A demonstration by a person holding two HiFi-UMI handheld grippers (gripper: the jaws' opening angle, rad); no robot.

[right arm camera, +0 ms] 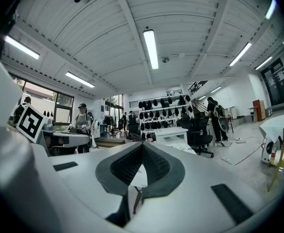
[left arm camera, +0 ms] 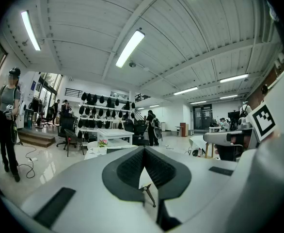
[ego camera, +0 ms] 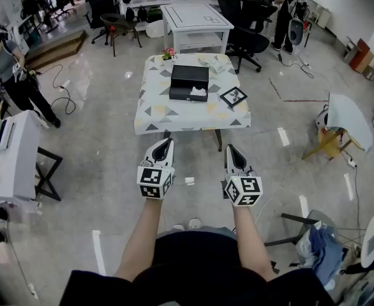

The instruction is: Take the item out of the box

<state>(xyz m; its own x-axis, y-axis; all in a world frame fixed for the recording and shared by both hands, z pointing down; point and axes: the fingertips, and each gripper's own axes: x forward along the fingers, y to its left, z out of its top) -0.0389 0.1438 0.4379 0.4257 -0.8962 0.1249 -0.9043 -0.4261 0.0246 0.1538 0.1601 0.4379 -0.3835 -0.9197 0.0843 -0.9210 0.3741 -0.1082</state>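
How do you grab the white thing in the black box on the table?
Probably pinch the white item by its top, coming from above: it sits inside the open black box, whose walls block a sideways reach. Its exact shape is too small to tell.

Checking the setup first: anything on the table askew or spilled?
Nothing spilled or damaged. The black box sits square on the patterned-cloth table; only the black-and-white marker card beside it lies turned at an angle.

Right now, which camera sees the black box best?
The head view: it looks down on the black box on the table. Both gripper views catch only a sliver of table; the box is unclear there.
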